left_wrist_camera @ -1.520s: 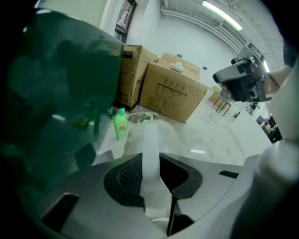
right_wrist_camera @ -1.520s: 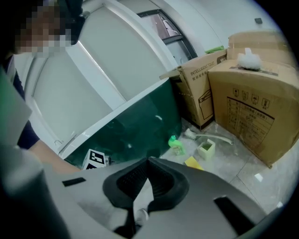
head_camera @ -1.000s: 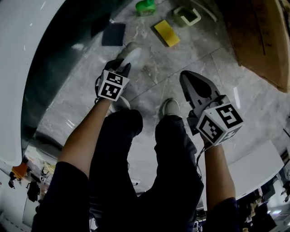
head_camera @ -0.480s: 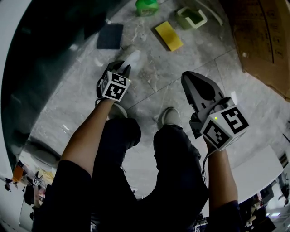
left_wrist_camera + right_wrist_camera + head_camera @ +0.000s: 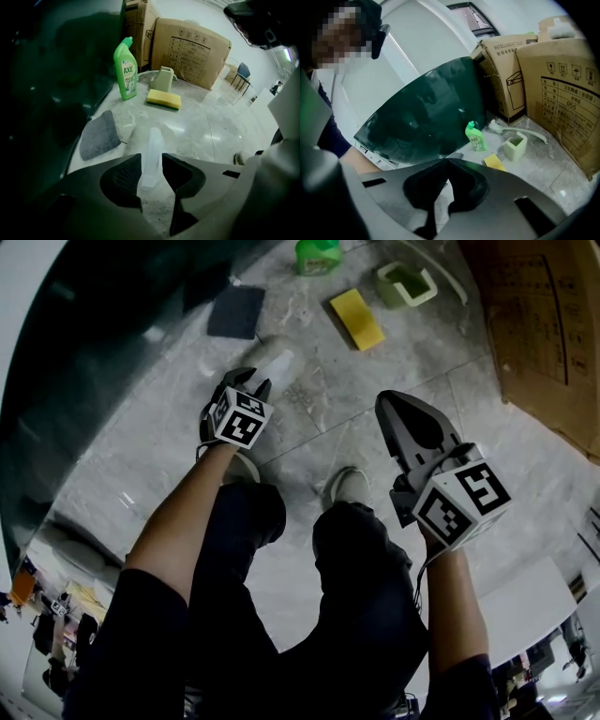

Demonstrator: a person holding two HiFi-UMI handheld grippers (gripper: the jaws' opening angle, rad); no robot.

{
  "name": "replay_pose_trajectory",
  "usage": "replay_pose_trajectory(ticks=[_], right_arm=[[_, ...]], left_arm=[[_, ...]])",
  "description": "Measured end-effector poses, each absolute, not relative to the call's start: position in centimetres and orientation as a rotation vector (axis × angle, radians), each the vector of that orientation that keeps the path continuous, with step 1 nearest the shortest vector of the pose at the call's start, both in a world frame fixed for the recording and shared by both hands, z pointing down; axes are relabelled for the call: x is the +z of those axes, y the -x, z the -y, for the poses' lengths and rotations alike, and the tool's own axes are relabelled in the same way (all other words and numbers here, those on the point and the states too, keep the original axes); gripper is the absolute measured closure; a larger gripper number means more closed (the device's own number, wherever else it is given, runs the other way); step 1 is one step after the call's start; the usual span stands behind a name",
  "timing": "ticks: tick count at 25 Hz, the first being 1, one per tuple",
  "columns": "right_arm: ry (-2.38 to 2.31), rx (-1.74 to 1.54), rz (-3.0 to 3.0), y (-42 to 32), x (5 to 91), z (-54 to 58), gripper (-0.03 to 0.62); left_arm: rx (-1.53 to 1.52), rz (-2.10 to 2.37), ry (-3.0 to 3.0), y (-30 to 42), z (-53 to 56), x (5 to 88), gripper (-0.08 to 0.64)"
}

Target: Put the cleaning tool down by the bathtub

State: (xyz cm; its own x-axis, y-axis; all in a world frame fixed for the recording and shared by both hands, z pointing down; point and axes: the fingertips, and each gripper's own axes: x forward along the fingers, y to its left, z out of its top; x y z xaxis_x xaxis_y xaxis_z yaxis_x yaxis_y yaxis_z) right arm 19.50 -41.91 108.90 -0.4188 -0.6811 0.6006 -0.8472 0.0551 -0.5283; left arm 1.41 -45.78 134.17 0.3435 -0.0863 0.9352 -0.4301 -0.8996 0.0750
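Note:
The cleaning tool (image 5: 152, 145), a pale translucent piece, lies on the marble floor beside the dark green bathtub (image 5: 47, 70). My left gripper (image 5: 151, 157) straddles its near end, jaws opening, with the pads just off its sides. In the head view the tool (image 5: 274, 360) pokes out ahead of the left gripper (image 5: 251, 381), next to the tub wall (image 5: 94, 352). My right gripper (image 5: 386, 401) hovers over the floor at the right. Its jaws meet at the tips (image 5: 447, 161) with nothing between them.
A green bottle (image 5: 317, 254), a yellow sponge (image 5: 356, 318), a grey cloth (image 5: 235, 312) and a pale green holder (image 5: 407, 283) sit on the floor ahead. A long-handled brush (image 5: 520, 129) lies by cardboard boxes (image 5: 544, 324). The person's shoe (image 5: 349, 486) stands between the grippers.
The head view has drifted slightly. Both grippers stay about where they were, with the tool's white end still showing ahead of the left one.

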Motion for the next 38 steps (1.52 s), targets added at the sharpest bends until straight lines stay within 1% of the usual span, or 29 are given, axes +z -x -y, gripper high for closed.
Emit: replay_pose_trajectory(ticks=[4,11,18,26,32,38], right_arm=[[-1.541,1.311,2.148,-18.2,107.2,41.4,0.588],[-1.53,1.296,2.146,-18.3,101.5,40.8,0.588],[-1.521,1.238,2.181,-18.0,92.1,40.7,0.588],[-1.518,1.133,2.211,-17.2,82.0,40.2,0.588],[-1.534,1.071,2.262,-17.5,74.1,40.6,0.588],[-1.497,1.013,2.348,-16.2,65.9,40.7,0.588]], left_arm=[[1.535,0.468,-2.317,-1.1,46.1,130.5,0.389],[1.471,0.482,-2.386,-1.3,46.9,120.9,0.387],[1.301,0.478,-2.509,-3.0,46.2,106.0,0.387],[1.139,0.578,-2.575,-3.5,46.3,90.0,0.387],[1.042,0.664,-2.579,-2.6,45.2,79.8,0.388],[0.921,0.783,-2.577,-1.5,44.1,70.1,0.391]])
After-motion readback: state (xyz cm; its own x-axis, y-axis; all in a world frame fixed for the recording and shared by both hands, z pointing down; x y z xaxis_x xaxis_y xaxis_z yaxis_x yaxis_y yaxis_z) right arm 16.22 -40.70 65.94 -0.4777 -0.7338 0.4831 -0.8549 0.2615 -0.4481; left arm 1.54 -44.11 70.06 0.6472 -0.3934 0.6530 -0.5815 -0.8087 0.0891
